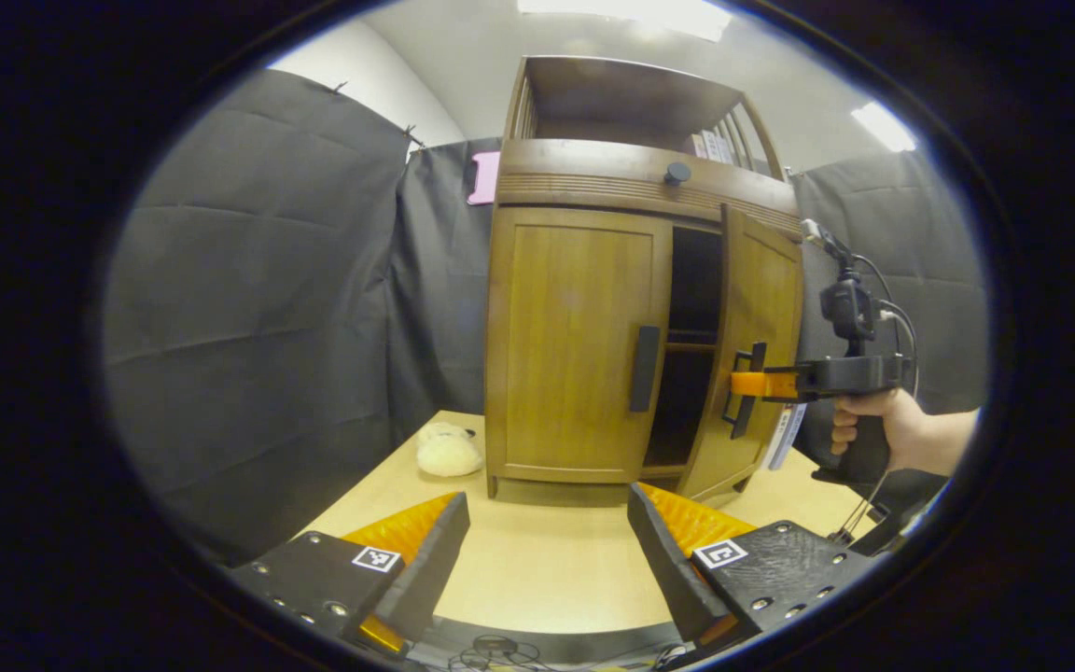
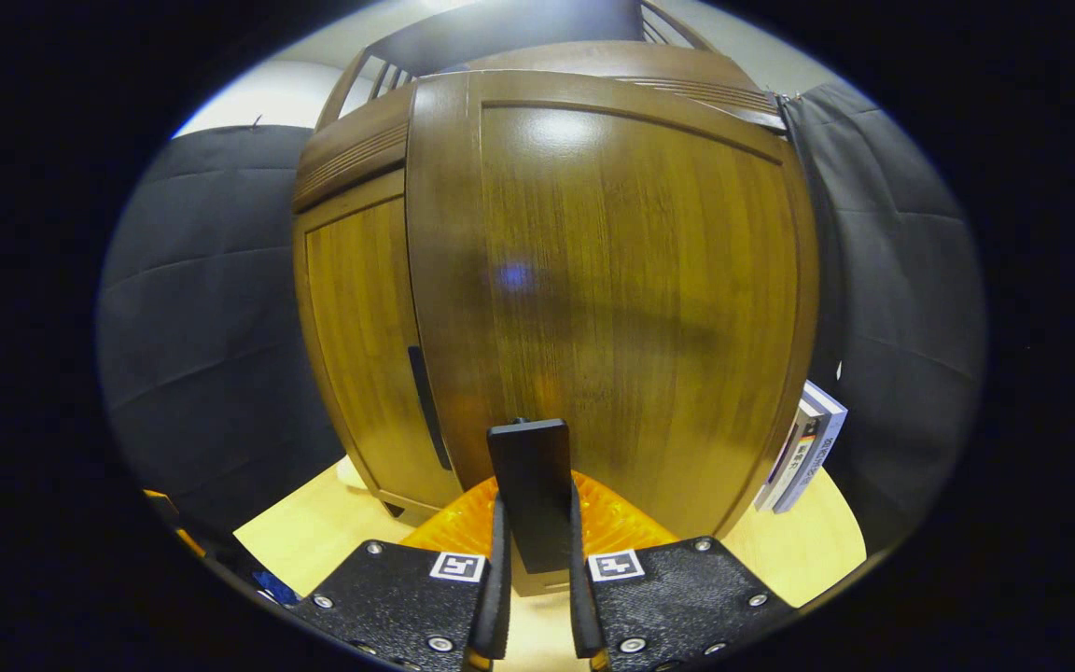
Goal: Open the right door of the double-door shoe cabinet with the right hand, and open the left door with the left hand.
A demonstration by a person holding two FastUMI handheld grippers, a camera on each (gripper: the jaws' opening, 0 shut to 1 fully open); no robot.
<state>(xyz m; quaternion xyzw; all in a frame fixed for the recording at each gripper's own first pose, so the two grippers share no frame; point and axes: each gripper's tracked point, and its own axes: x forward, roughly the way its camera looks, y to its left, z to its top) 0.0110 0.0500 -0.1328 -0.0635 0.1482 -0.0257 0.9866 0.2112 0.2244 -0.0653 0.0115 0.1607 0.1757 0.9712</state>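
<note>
The shoe cabinet (image 1: 631, 308) is glossy, grained brown wood standing on the far side of a pale table (image 1: 537, 569). My right tongs (image 2: 534, 597) pinch the flat black handle (image 2: 531, 490) of its right door (image 2: 631, 299), which stands partly ajar. My left tongs (image 1: 547, 560) hang wide and empty near me, well short of the shut left door (image 1: 575, 341) and its black bar handle (image 1: 645, 369).

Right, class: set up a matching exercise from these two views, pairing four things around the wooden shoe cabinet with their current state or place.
Things:
1. right wooden cabinet door
2. left wooden cabinet door
3. left orange-fingered gripper
4. fluffy white toy

States:
A. open, holding nothing
B. closed
C. on the tabletop beside the cabinet
D. partly open, black handle clamped by the right gripper

Pairs: 1-D, 2-B, 3-A, 4-C
</note>
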